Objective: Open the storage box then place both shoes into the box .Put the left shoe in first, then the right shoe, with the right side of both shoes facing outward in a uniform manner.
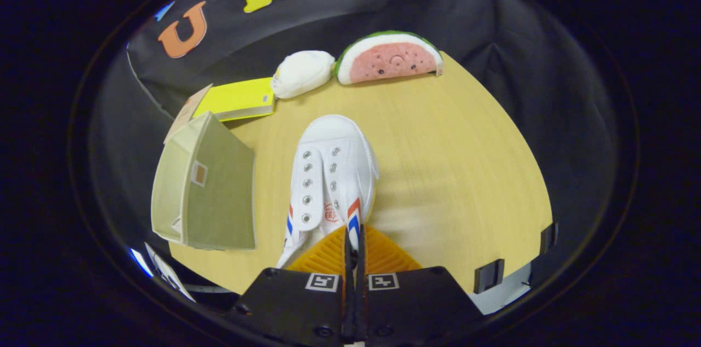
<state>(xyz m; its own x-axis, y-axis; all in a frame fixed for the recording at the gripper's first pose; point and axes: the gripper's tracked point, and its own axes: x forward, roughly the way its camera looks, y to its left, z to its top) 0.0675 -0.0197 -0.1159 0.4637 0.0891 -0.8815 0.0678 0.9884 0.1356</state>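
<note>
The gripper [353,243] is clenched on the shoe [331,183]: its two ribbed fingers [328,254] meet with only a thin slit between them and pinch the right side wall of the shoe near the collar, at the striped panel. Each finger base carries a small square black-and-white marker.

The shoe is white canvas, low-cut, with a smooth rounded rubber toe cap pointing toward 12 o'clock, away from the fingers. Two rows of metal eyelets run up its lace flaps, with no laces visible. Red and blue slanted stripes mark both sides near the heel, and a small red stamp sits on the tongue; its writing is too small to read. Whether the sole rests on the table or hangs just above it, I cannot tell.

The box [205,188] stands at 9 o'clock from the shoe, just beside it but apart. It is soft olive-green fabric, boxy with stitched edges, and bears a small square tag with a brown centre on its near face; I cannot tell whether it is open.

The table [449,172] is pale wood-grain laminate, smooth and matte. At 11 o'clock beyond the shoe lies a flat yellow book [235,99], touching a white plush lump [302,73]. At 12 to 1 o'clock a plush watermelon slice [389,58] stands on its flat edge, green rind, pink flesh, stitched face.
</note>
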